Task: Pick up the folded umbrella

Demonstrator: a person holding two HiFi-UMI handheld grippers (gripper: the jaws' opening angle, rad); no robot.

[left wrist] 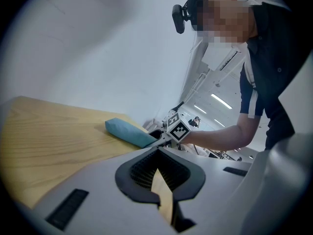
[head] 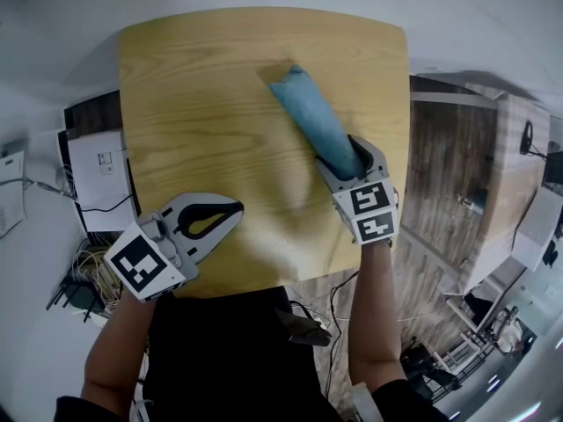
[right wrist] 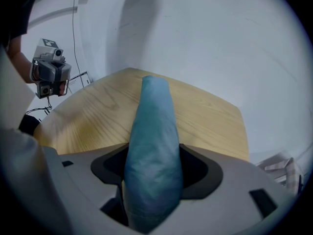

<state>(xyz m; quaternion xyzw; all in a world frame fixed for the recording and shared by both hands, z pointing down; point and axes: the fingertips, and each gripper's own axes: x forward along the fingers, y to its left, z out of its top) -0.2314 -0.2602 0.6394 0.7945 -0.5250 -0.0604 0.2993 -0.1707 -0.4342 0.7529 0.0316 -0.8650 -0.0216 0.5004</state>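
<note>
Folded blue umbrella lies flat on the wooden table, not lifted. Right gripper straddles its near end, jaws spread wide and, by my reading, not yet clamped. Left gripper closed, empty, idle at the table's near edge; squeeze and lift remain.

My left gripper has its jaws closed on nothing. Beyond them the blue umbrella lies on the wooden table, with my right gripper at its near end.
</note>
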